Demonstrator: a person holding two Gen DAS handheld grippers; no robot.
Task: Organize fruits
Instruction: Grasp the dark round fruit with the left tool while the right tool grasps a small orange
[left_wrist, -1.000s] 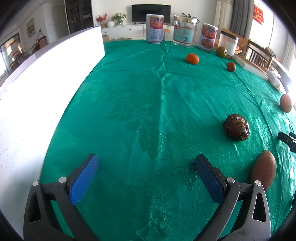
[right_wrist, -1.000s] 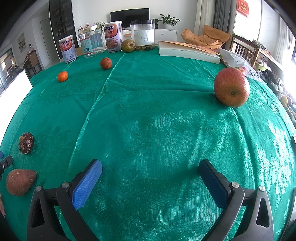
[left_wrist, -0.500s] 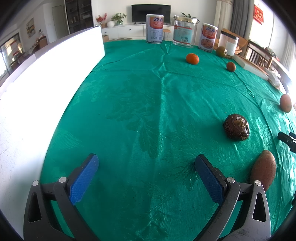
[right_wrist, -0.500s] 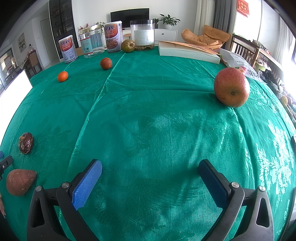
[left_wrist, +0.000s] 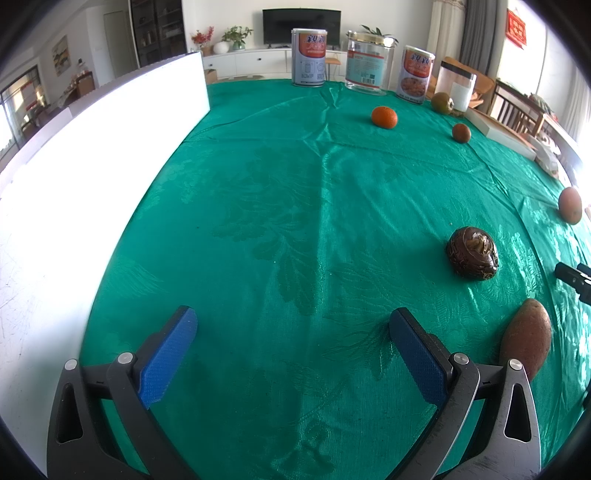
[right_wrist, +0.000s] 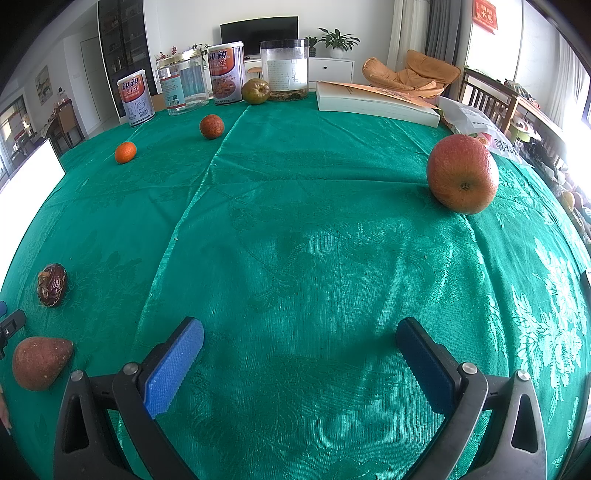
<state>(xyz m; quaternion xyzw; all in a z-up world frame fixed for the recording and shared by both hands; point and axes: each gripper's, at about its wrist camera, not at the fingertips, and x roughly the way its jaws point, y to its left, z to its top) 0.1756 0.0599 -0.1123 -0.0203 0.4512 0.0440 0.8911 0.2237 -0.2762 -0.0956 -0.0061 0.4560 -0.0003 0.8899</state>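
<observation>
1. Left gripper (left_wrist: 291, 321): jaws spread wide, nothing between them; low over the green tablecloth (left_wrist: 295, 206), apparently waiting to choose a fruit.
2. Right gripper (right_wrist: 299, 332): likewise wide open and empty.
3. Brown oval fruit (left_wrist: 526, 338): just right of the left gripper's right finger, partly hidden behind it; kind uncertain.
4. Dark wrinkled fruit (left_wrist: 472, 253): ahead and right of the left gripper.
5. Large red-orange fruit (right_wrist: 461, 173): ahead-right of the right gripper, the handiest pick.
6. Small orange (left_wrist: 384, 117), darker orange (left_wrist: 461, 132), green fruit (left_wrist: 442, 102): far ahead, scattered, unsorted.
7. Tins and jars (left_wrist: 308, 57): far edge. No collecting container visible.
</observation>
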